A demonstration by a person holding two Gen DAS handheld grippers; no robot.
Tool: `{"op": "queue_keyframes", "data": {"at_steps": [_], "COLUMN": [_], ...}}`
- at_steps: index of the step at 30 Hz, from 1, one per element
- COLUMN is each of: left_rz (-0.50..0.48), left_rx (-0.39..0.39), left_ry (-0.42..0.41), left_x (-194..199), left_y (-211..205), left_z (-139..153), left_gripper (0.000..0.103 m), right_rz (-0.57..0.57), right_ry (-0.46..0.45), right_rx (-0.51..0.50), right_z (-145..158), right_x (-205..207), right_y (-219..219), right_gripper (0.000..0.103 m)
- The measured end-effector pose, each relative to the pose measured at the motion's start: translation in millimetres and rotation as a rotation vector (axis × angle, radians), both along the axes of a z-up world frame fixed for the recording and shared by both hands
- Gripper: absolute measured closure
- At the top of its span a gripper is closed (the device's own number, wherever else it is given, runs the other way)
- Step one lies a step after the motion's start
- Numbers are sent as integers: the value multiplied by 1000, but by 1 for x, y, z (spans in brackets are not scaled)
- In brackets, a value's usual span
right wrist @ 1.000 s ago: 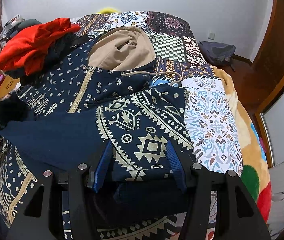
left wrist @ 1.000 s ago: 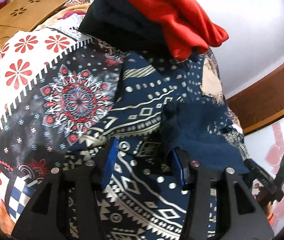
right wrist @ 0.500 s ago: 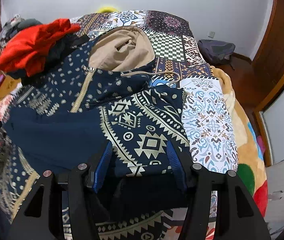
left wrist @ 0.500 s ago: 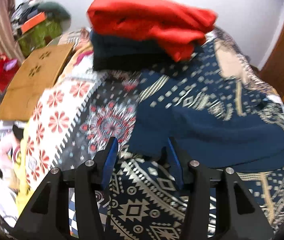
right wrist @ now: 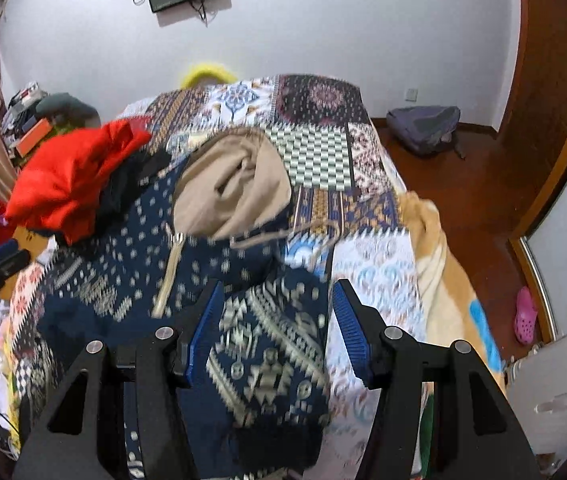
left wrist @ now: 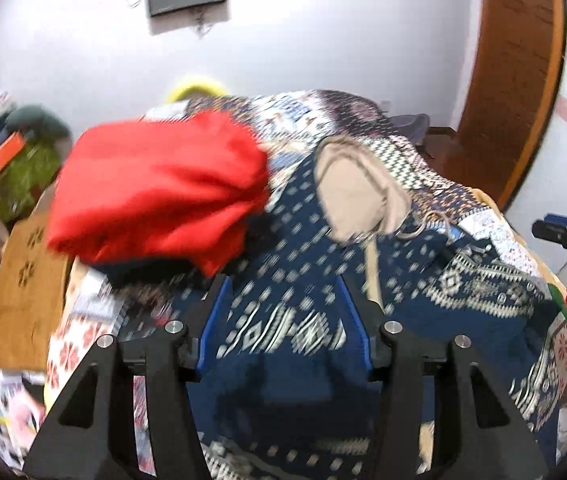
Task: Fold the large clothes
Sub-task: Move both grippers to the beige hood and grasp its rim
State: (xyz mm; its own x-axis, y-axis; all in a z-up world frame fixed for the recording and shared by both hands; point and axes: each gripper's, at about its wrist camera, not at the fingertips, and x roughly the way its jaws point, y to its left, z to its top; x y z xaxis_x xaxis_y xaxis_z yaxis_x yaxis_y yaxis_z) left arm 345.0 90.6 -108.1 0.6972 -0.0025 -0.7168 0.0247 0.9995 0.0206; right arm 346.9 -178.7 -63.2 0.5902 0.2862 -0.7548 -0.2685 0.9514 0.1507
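- Red folded pile (left wrist: 155, 188) sits at the left, touching the hoodie's shoulder; keep the next fold from snagging it.
- Left gripper (left wrist: 283, 320) is spread wide, holding nothing, above the navy patterned hoodie (left wrist: 303, 264) lying on the bed (right wrist: 315, 160).
- Right gripper (right wrist: 275, 328) is likewise released, over the folded-in sleeve (right wrist: 267, 344).
- Judgement: pinch 2 hem corners evenly, fold toward the tan hood (right wrist: 231, 192).

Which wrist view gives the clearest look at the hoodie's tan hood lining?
The right wrist view: the tan hood lining lies open near the frame's centre, its folds fairly sharp and the drawstring trailing below it. In the left wrist view the lining shows too, but smaller, motion-blurred and crowded by the red garment.
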Motion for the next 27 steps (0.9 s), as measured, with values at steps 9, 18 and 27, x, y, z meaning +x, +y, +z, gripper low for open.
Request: {"op": "queue_keyframes", "data": {"at_steps": [9, 18, 27], "left_rz": [-65, -55, 38], "left_rx": [-38, -65, 40], "left_ry": [38, 140, 201], "left_x": [99, 199, 260], "left_y": [-44, -58, -42], "left_z": [-1, -40, -103], "left_gripper": [50, 50, 57], "right_rz": [-14, -29, -83], "right_ry": [0, 110, 329], "right_rx": [78, 63, 91], "right_z": [9, -38, -116], "right_x": [65, 146, 210], "right_y": [12, 37, 52], "right_gripper": [50, 50, 50]}}
